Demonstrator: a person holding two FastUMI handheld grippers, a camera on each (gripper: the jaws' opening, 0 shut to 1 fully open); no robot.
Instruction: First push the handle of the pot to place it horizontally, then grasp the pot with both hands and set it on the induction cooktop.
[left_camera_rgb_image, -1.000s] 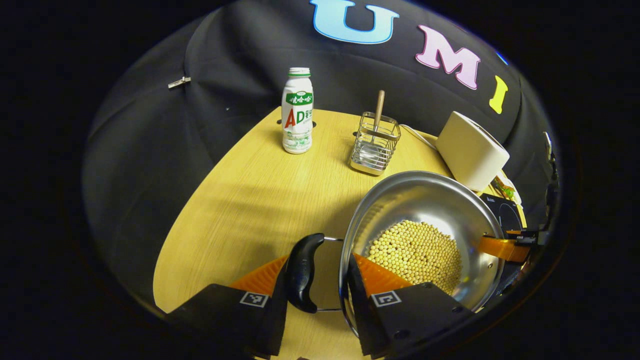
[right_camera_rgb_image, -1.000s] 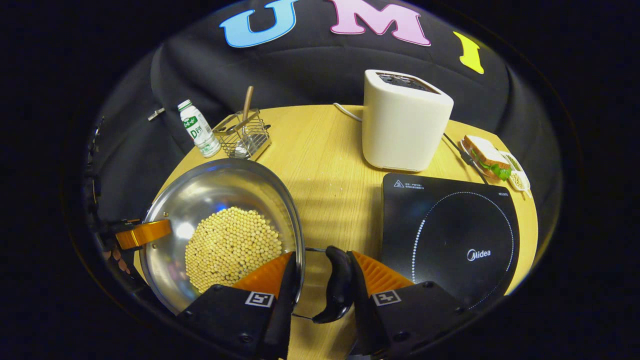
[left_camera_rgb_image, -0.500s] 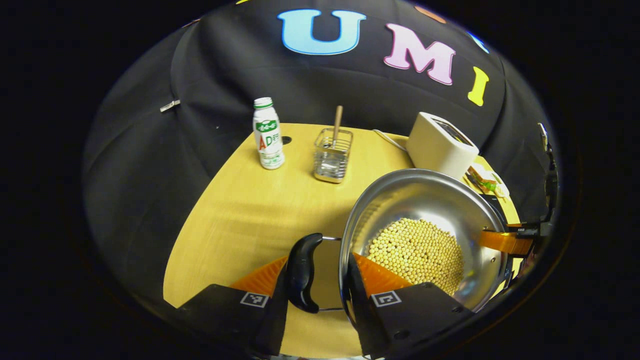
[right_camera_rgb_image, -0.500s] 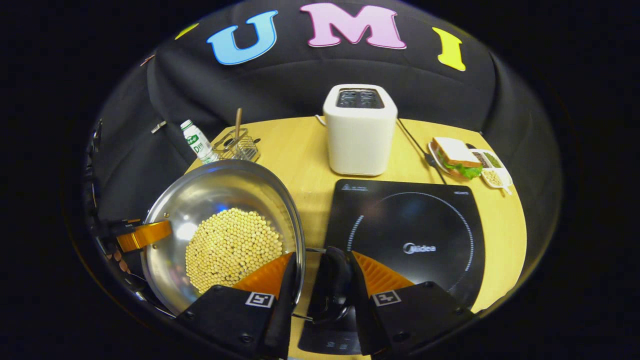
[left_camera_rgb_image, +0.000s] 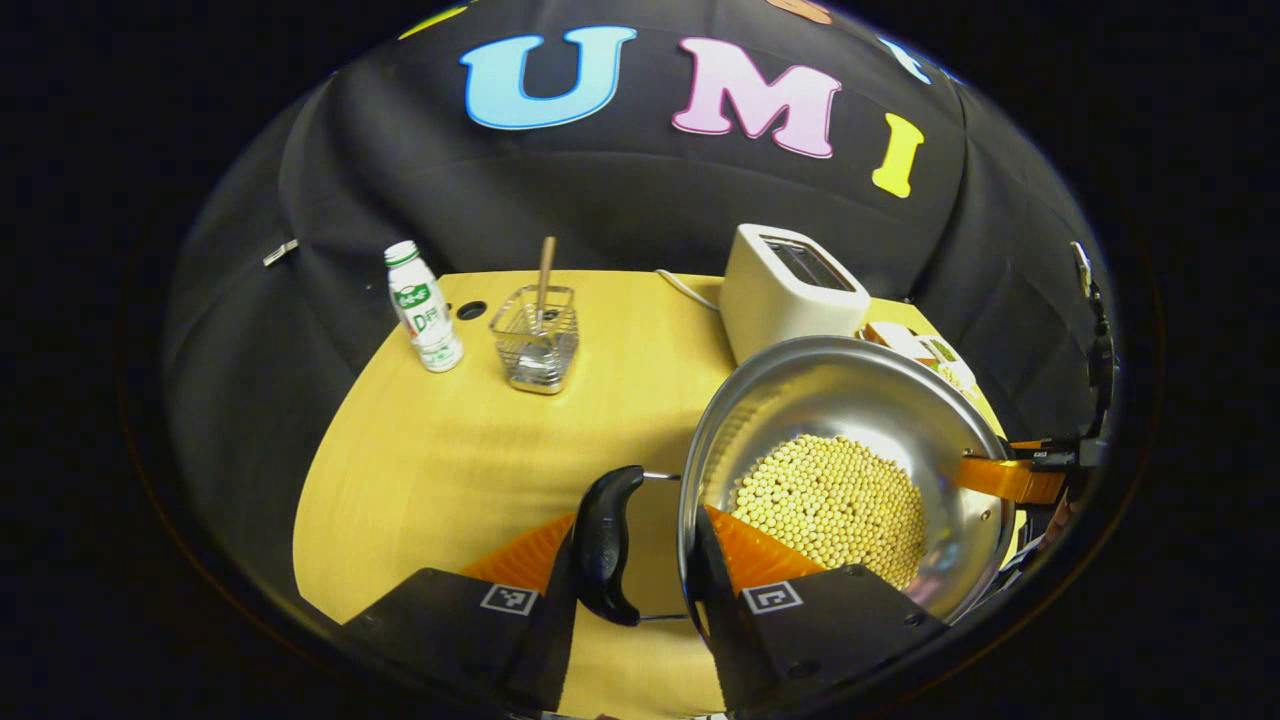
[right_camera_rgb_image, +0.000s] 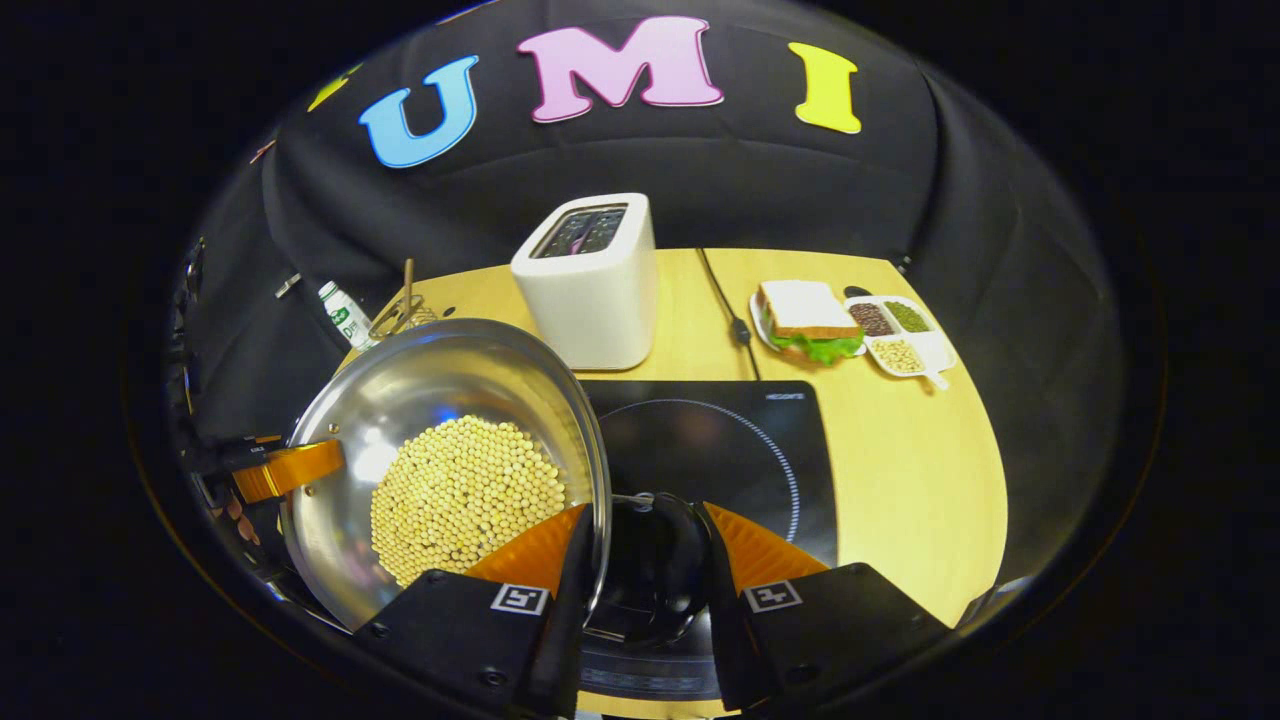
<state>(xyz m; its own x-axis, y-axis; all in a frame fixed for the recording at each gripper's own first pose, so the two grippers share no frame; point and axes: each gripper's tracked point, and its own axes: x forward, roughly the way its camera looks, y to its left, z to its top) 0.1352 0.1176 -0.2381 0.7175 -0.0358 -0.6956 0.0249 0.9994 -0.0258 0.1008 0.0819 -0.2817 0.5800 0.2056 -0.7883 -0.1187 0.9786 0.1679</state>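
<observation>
Two tongs are holding one steel pot (left_camera_rgb_image: 850, 420) by its black side handles. The left tongs (left_camera_rgb_image: 640, 570) are closing narrowly on the left handle (left_camera_rgb_image: 603, 545), with one finger outside the handle and the other against the pot wall. The right tongs (right_camera_rgb_image: 640, 570) are gripping the right handle (right_camera_rgb_image: 660, 565) in the same way.

The pot is carrying a heap of pale yellow beans (right_camera_rgb_image: 465, 495), which is covering most of its bottom. In the right gripper view the pot is hanging partly over the left edge of the black induction cooktop (right_camera_rgb_image: 720, 440); whether it is touching the cooktop, I cannot tell.

Behind the cooktop a white toaster (right_camera_rgb_image: 590, 280) is standing on the tabletop (left_camera_rgb_image: 440, 470). Near the far left corner a wire basket (left_camera_rgb_image: 537, 345) is holding a wooden-handled utensil (left_camera_rgb_image: 545, 275), beside a small bottle (left_camera_rgb_image: 423, 310). Near the far right edge a plate is carrying a sandwich (right_camera_rgb_image: 805, 320), and just beside it a divided dish (right_camera_rgb_image: 900, 335) is holding dark, green and pale grains in separate compartments.
</observation>
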